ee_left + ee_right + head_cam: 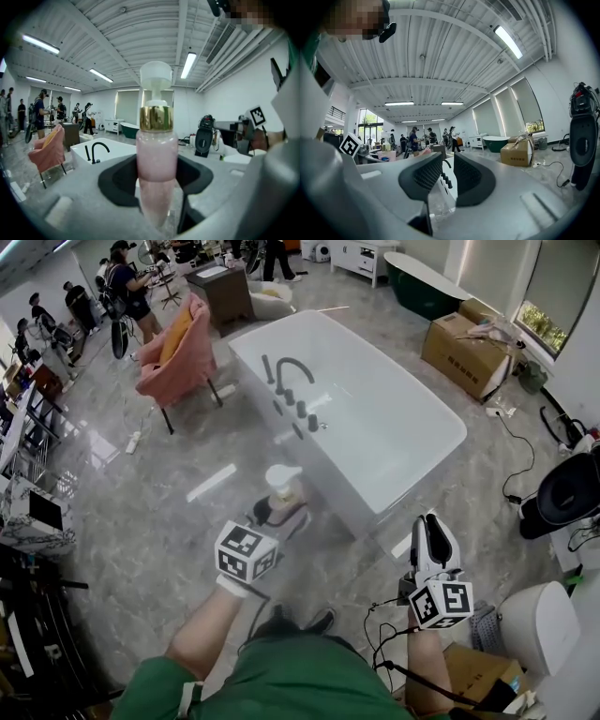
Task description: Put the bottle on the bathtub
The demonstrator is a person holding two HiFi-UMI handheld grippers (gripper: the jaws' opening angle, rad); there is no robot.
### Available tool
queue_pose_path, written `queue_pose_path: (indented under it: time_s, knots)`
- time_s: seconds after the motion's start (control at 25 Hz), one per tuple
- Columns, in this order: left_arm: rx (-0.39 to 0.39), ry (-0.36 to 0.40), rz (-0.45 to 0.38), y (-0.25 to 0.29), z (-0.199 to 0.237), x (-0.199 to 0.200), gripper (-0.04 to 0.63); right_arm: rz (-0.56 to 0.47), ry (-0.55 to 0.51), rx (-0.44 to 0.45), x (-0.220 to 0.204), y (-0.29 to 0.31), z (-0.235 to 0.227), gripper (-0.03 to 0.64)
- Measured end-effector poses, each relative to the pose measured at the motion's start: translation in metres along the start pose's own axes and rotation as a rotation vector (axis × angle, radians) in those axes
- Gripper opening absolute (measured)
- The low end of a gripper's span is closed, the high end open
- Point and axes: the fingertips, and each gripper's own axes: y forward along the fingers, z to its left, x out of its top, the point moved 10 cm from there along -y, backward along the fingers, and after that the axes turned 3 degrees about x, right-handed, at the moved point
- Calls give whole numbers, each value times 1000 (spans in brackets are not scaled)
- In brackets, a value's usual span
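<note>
Legend: we are holding the pink pump bottle (156, 154) upright, pinched in the left gripper (157, 187), just short of the bathtub (403, 418). We are aiming for its flat rim, lowering vertically. The right gripper (448, 178) is slightly parted and empty.

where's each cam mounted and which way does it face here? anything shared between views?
Head view: on the person's head, facing steeply down at the floor and the white bathtub; shows both forearms, the left gripper and the right gripper.
Left gripper view: on the left gripper, facing along its jaws, shut on the pink bottle, toward the bathtub.
Right gripper view: on the right gripper, facing across the room; jaws slightly apart, empty.
Shared: bathtub in all three; bottle in head and left gripper views.
</note>
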Motion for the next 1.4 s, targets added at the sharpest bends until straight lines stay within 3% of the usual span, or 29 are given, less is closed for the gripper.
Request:
queue_pose_path:
  time_s: [0.48,1.4]
  knots:
    - [-9,17,-12,44,20,25,213,-15,-3,-9,15,36,-25,74]
    - [-178,8,17,227,193,50,213,25,-27,-197,18,237,-48,74]
